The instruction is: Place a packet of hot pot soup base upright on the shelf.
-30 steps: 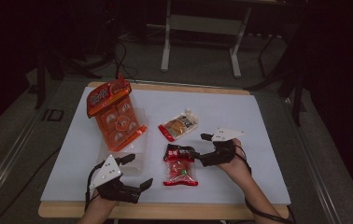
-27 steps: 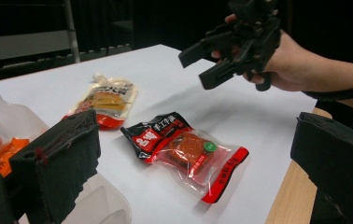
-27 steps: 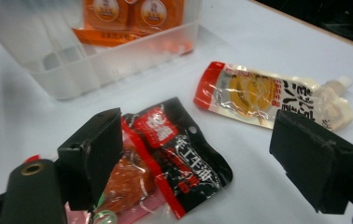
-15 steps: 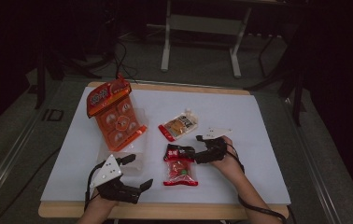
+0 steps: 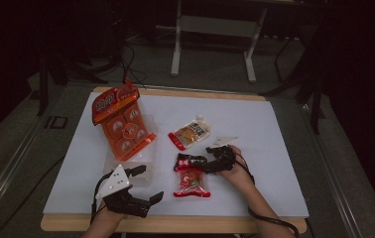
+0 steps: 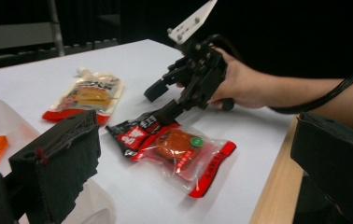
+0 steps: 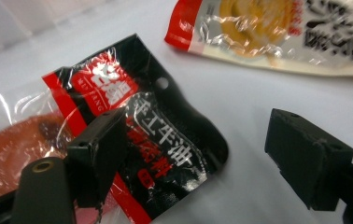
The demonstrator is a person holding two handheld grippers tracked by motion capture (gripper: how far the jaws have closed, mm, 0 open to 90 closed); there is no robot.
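right gripper (image 5: 201,164) is down over the black top edge of the red pouch (image 5: 191,181), fingers spread and straddling that edge, not pinching it; the fingers have just been closing a little. the pouch lies flat on the counter (image 5: 275,129), centre front. left gripper (image 5: 145,186) sits at 8 o'clock from the pouch, near the front edge, fingers spread, nothing between them. yellow pouch (image 5: 190,133) at 12 o'clock, orange pack (image 5: 123,123) at 10.
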